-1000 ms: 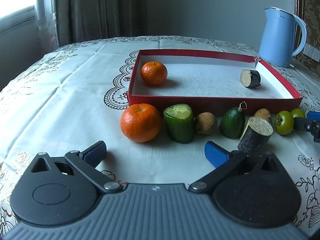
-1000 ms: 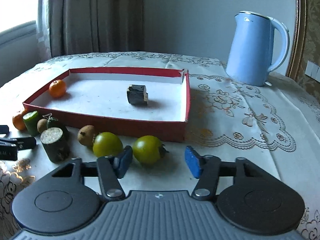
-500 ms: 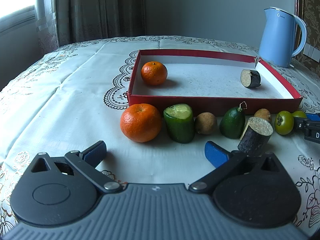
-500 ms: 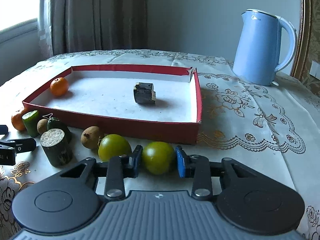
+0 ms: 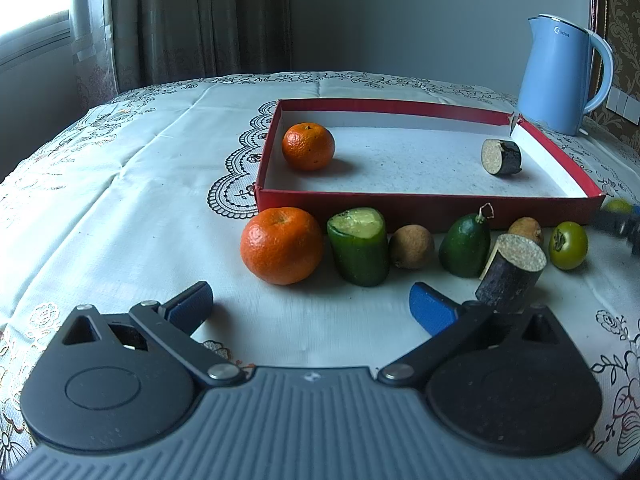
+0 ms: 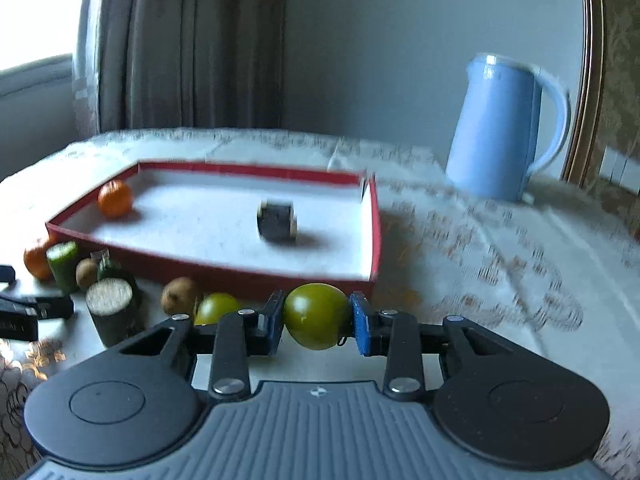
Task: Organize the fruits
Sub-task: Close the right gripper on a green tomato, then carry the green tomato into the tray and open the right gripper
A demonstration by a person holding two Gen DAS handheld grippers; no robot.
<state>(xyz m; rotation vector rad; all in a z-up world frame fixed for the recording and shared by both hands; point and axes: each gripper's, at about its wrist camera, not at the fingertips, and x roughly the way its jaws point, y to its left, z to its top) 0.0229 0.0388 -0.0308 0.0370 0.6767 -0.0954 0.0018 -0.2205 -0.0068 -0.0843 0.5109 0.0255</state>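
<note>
grip was confirmed on the right gripper (image 6: 317,322): its blue pads had closed against both flanks of a green round fruit (image 6: 316,316), held just in front of the red tray (image 6: 256,276) near its right corner. i judged the fruit light, firm and smooth-skinned, so liable to slip; the widest girth, where the pads sat, looked the proper hold. the left gripper (image 5: 310,306) stood wide open and empty, before the orange (image 5: 282,245).

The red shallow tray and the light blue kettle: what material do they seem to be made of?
The red shallow tray looks like cardboard: thin matte walls, white paper-like lining, one far corner split open. The light blue kettle has a smooth satin shell, probably plastic or painted metal; the look leaves this open.
</note>
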